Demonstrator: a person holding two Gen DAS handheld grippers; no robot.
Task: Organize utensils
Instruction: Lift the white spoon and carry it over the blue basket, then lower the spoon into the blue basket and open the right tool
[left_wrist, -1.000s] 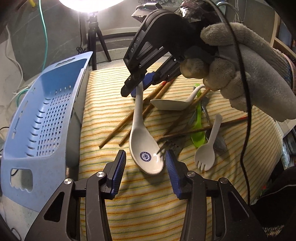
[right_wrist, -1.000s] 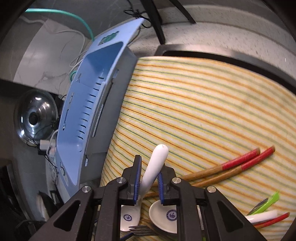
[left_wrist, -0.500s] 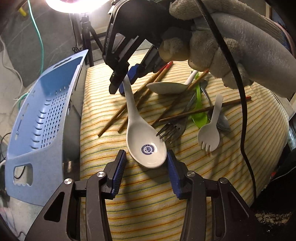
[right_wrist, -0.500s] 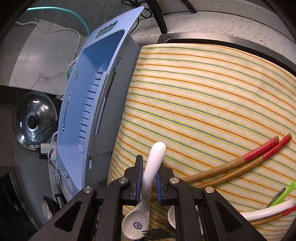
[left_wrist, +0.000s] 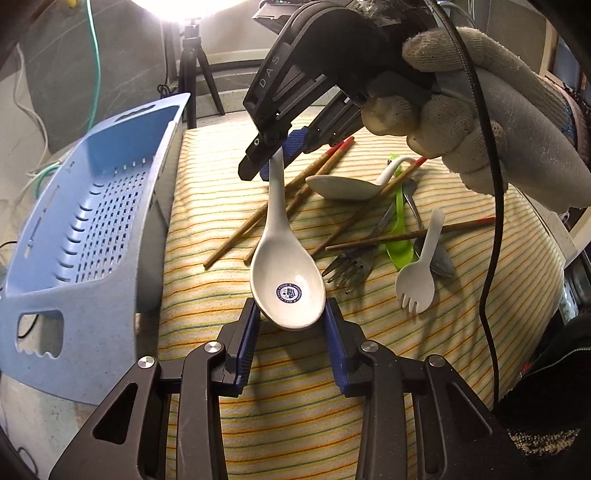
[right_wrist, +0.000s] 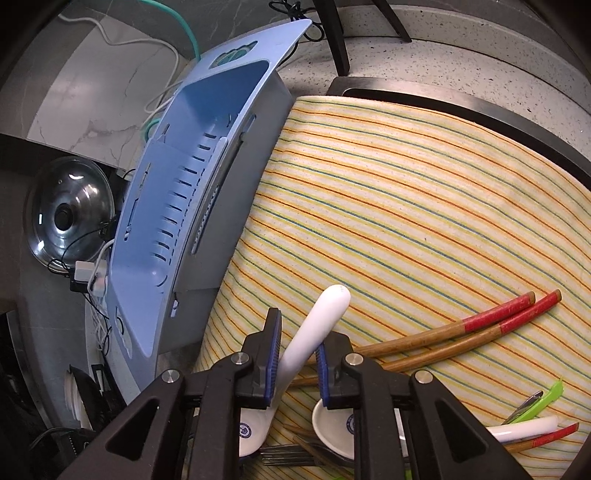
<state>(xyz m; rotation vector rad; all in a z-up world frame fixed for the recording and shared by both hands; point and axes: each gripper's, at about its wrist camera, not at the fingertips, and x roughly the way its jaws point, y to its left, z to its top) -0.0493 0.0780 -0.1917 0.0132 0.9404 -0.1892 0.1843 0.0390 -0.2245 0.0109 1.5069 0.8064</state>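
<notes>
Handing the white spoon (left_wrist: 286, 258) from gripper to gripper above the striped surface (left_wrist: 295, 406).
Right gripper (left_wrist: 275, 162) clenches its handle; left gripper (left_wrist: 290, 325), just closing, brackets the bowl—seat firmly before release, then carry to the blue basket (left_wrist: 85, 236).

The left gripper (left_wrist: 289, 325) has just been closing, and its blue pads now sit against both sides of the bowl of the white soup spoon (left_wrist: 286, 273), where a second ago they stood clear of it. The spoon's handle has tipped a little between the pads of the right gripper (right_wrist: 295, 354), whose jaws eased slightly apart
</notes>
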